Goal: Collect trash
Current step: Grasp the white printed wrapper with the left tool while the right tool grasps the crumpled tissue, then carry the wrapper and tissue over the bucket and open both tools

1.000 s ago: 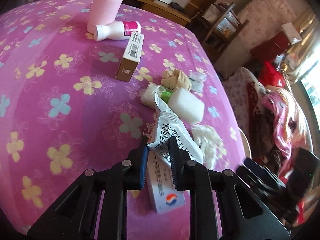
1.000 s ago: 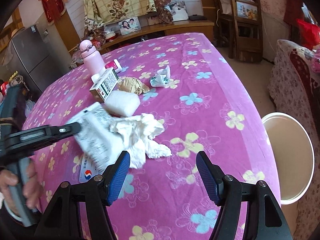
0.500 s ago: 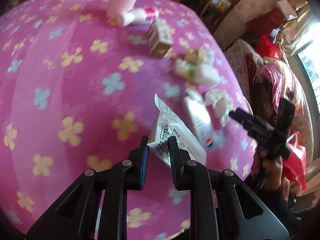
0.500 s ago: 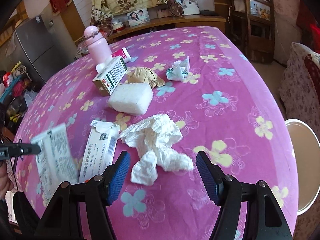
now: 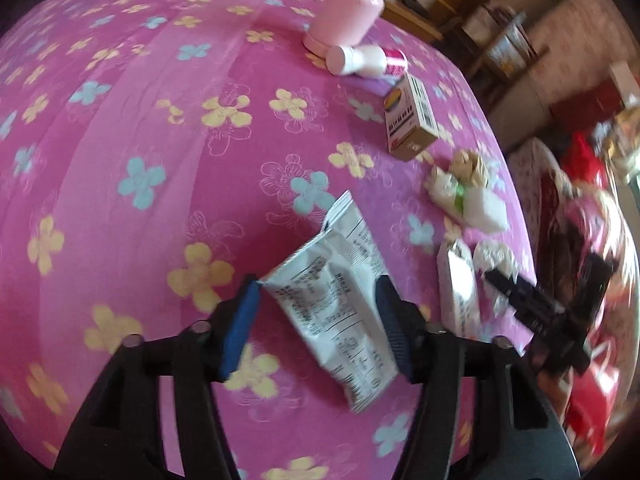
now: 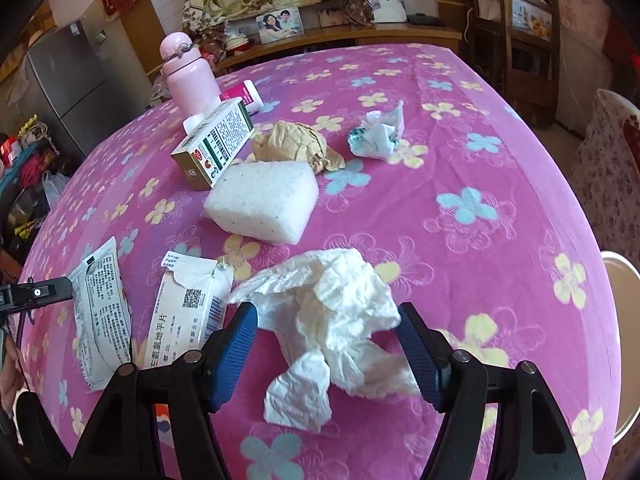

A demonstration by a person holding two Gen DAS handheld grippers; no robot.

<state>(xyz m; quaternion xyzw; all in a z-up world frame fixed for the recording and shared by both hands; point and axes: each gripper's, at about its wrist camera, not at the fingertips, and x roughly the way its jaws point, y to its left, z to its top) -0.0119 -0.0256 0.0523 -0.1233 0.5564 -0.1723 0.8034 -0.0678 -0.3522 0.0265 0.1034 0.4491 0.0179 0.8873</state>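
My left gripper is open, with a white printed snack wrapper loose between its blue fingers over the pink flowered tablecloth. The wrapper also shows in the right wrist view, by the left gripper's tip. My right gripper is open, its fingers on either side of a crumpled white tissue lying on the table. A flat white medicine packet lies left of the tissue.
A white sponge block, a brown paper ball, a crumpled white-and-teal wrapper, a small carton, a lying white bottle and a pink flask stand further back. A round white bin is right of the table.
My left gripper carried the snack wrapper leftward away from the pile, then opened, and the wrapper now sits loose. My right gripper moved forward around the white tissue.
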